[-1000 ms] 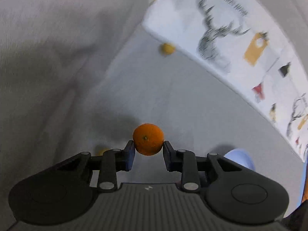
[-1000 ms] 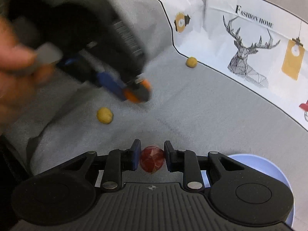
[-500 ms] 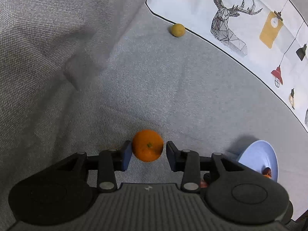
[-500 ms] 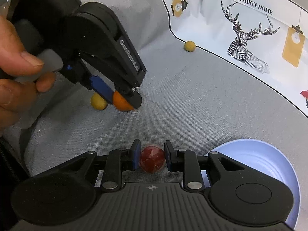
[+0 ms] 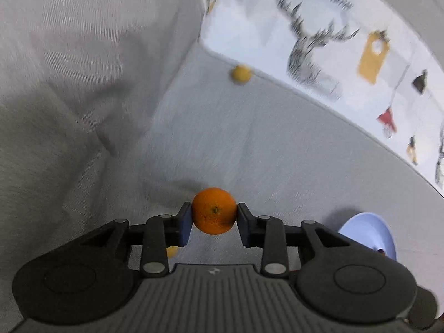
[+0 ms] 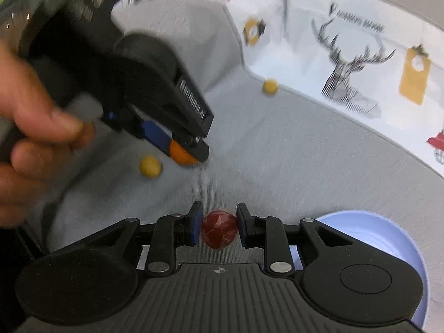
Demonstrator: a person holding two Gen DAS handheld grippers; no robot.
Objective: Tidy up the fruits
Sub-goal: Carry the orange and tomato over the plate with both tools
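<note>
My left gripper point(image 5: 214, 216) is shut on an orange mandarin point(image 5: 214, 211) and holds it above the grey sofa seat; it also shows in the right wrist view point(image 6: 184, 154). My right gripper point(image 6: 219, 229) is shut on a dark red fruit point(image 6: 219, 231). A pale blue bowl point(image 6: 388, 238) stands at the lower right; in the left wrist view point(image 5: 369, 230) it holds a dark fruit. One small yellow fruit point(image 6: 150, 166) lies beside the left gripper. Another point(image 6: 270, 86) lies at the back by the cushion, also seen in the left wrist view point(image 5: 241, 74).
The grey sofa seat point(image 5: 263, 144) is bounded by a white printed cushion point(image 5: 319, 27) at the back and a grey fabric side point(image 5: 69, 83) on the left. A person's hand point(image 6: 33, 127) holds the left gripper.
The left gripper closed firmly on the mandarin and lifted it off the seat, moving up and tilting. The right gripper still holds the red fruit and shifted slightly.
</note>
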